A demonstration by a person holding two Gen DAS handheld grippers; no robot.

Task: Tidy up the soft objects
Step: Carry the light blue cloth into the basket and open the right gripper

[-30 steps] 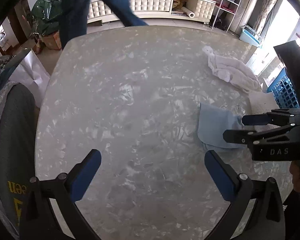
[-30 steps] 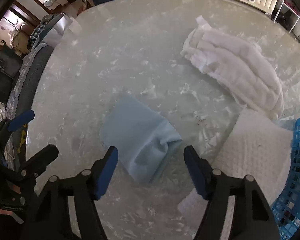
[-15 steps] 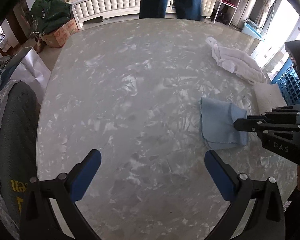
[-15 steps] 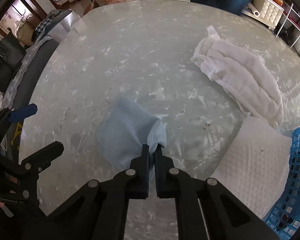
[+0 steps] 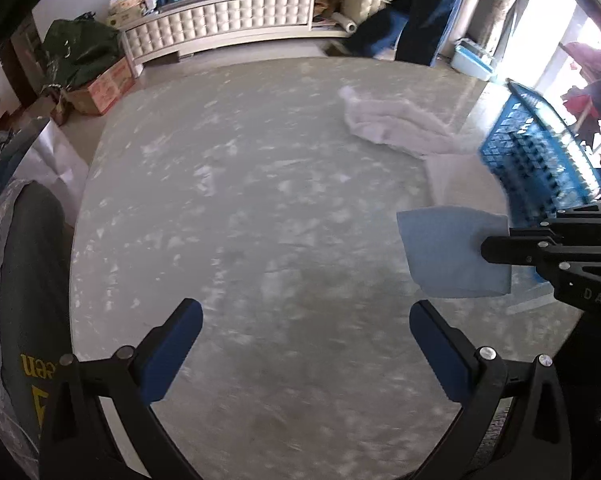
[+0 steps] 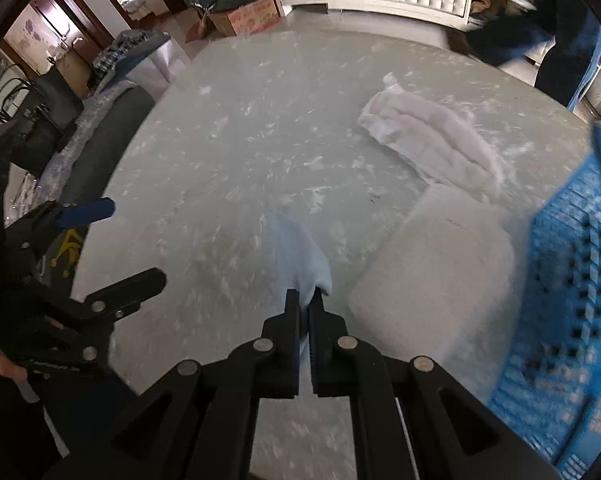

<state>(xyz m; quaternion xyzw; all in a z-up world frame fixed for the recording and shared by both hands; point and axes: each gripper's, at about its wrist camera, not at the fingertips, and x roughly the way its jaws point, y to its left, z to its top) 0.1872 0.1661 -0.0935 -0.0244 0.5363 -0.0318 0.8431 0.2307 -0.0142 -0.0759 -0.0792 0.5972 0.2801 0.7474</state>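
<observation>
Right claw pinches blue cloth (lifted); left claw gapes, empty.

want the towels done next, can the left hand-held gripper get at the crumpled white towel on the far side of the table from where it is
Probably yes. The left hand-held gripper is open and holds nothing, and bare grey marble table lies between it and the crumpled white towel. The right hand-held gripper, holding the folded light blue cloth, sits off to the side.

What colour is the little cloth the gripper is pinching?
Light blue. The cloth shows best in the left wrist view, held by the right gripper.
</observation>
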